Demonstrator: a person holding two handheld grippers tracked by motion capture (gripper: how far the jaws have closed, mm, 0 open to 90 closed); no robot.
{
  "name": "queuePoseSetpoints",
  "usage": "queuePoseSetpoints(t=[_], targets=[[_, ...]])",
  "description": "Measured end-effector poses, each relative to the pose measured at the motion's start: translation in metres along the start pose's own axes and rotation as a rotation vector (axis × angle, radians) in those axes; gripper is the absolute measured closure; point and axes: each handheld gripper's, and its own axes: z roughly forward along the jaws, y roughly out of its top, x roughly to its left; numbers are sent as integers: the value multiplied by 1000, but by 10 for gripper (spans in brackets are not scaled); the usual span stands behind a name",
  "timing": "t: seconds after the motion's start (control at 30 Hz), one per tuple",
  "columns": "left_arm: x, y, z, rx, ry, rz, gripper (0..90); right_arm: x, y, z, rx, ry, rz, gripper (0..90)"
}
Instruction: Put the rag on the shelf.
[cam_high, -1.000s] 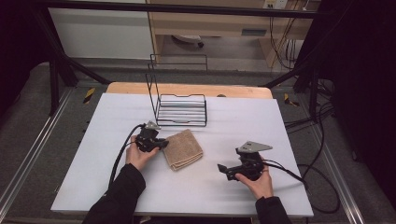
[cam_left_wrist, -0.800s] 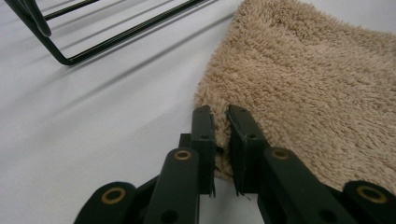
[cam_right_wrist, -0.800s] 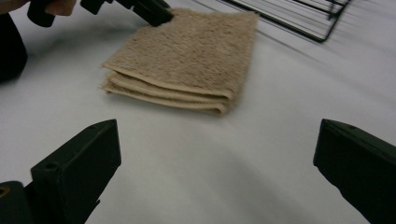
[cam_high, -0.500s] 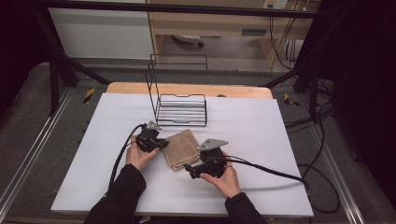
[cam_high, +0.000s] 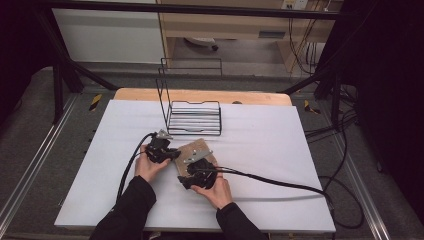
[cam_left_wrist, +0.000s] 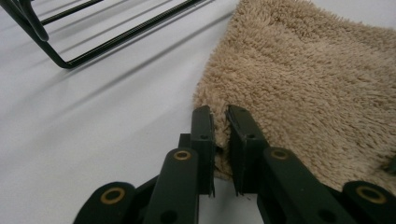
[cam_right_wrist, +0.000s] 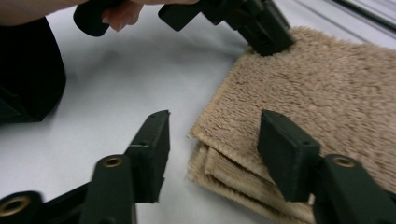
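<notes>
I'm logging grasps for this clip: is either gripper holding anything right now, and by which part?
The left gripper is shut on the folded beige fluffy towel, pinching its edge near a corner. The right gripper is open around the towel's near corner, holding nothing.

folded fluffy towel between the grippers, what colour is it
Plain tan-beige fluffy folded towel, no pattern; the left gripper view shows it best.

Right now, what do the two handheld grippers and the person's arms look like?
Both grippers, left gripper and right gripper, are black, each with two flat, squared jaws on linked arms with brass-coloured pivot rivets. A grey three-cornered plate sits on top of the right one. A black cable trails from each. The person wears black long sleeves; the hands are bare.
</notes>
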Motion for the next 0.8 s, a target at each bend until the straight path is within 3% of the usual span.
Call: queuePoseSetpoints(t=[0.4, 0.57, 0.63, 0.73, 0.8], targets=[[2, 1, 0, 1, -14, -17, 810, 5, -7, 8, 3, -93, -111, 673], [3, 3, -1, 15, -14, -28, 822, 4, -7, 7, 9, -107, -130, 712], [2, 3, -1, 16, -9, -32, 823, 4, -7, 7, 12, -105, -124, 698], [1, 3, -1, 15, -6, -31, 823, 2, -4, 6, 17, -65, -63, 571], [1, 3, -1, 16, -6, -31, 824, 5, -5, 6, 5, -71, -51, 502]])
